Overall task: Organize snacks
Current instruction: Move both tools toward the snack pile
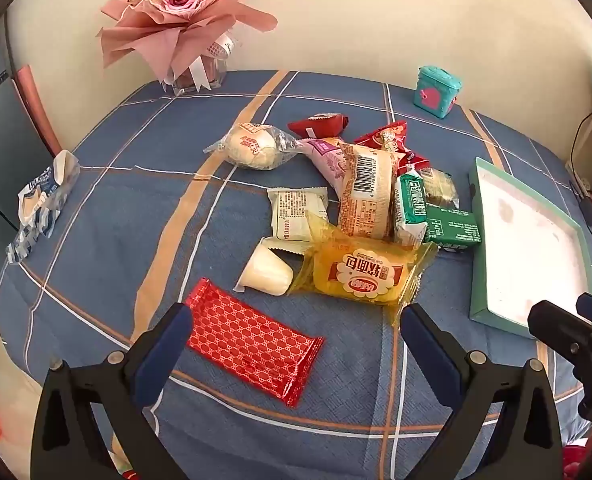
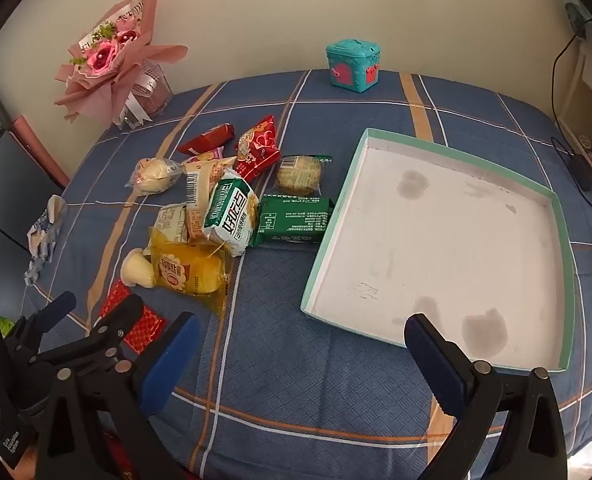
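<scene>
Left gripper (image 1: pixel 294 330): nearest item in its own view, jaws spread wide, nothing between the blue pads; hangs over the red patterned packet (image 1: pixel 254 342), which lies flat on the cloth, apart from the pile.

Right gripper (image 2: pixel 302 340): jaws likewise wide apart, holding nothing; hangs above bare cloth, its right finger over the near corner of the tray.

Tablecloth (image 2: pixel 336 380): blue, with white and tan check lines; bears all that follows.

Tray (image 2: pixel 552 196): shallow, teal rim, white stained floor, no snacks in it; lies to the right of the pile.

Bouquet (image 1: pixel 184 12): pink paper wrap, pink roses, in a clear holder at the far left by the wall.

Snack pile, between tray and bouquet, packets overlapping:
- yellow bread packet (image 1: pixel 362 276), nearest of the pile, lying partly over its neighbours
- tan packet with barcode (image 1: pixel 366 194)
- green-and-white packet (image 2: pixel 230 212), resting on top
- dark green packet (image 2: pixel 294 220), just beside the tray's left rim
- clear bag with a pale bun (image 1: pixel 252 146), at the far left of the pile
- red packets (image 2: pixel 258 146), far edge
- round cake in a green-trimmed wrapper (image 2: pixel 300 174)
- small white roll (image 1: pixel 266 274), beside the yellow packet

Blue-and-white wrapper (image 1: pixel 42 204): crumpled, at the left edge, well apart.

Teal box (image 2: pixel 352 66): small, pink trim, far edge near the wall.
</scene>
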The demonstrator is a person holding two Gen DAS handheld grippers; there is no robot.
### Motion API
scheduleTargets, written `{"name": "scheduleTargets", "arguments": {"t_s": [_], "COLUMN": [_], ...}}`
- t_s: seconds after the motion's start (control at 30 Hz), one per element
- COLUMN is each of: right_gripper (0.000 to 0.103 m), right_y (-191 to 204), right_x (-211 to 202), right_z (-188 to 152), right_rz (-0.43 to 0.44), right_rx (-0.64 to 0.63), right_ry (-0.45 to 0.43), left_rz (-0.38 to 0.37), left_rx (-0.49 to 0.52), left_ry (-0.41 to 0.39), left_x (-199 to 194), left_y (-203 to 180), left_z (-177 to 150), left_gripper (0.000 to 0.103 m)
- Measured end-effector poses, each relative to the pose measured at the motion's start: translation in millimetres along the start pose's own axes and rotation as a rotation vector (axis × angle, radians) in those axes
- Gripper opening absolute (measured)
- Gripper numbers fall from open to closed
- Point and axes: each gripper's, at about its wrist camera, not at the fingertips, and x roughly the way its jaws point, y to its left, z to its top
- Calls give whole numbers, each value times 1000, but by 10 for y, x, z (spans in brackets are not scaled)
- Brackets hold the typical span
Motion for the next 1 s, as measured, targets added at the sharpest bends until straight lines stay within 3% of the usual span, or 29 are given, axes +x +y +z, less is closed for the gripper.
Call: {"name": "scheduleTargets", "arguments": {"t_s": [1.0], "right_gripper": [103], "right_y": [-5], "right_x": [21], "right_z": [9], "right_rz": [0], "right_rx": [2], "right_ry": [0], "left_rz": [-1], "left_rx": [-43], "left_ry": [35], "left_x": [72], "left_y": [88], "left_z": [-54], "left_gripper": [103]}}
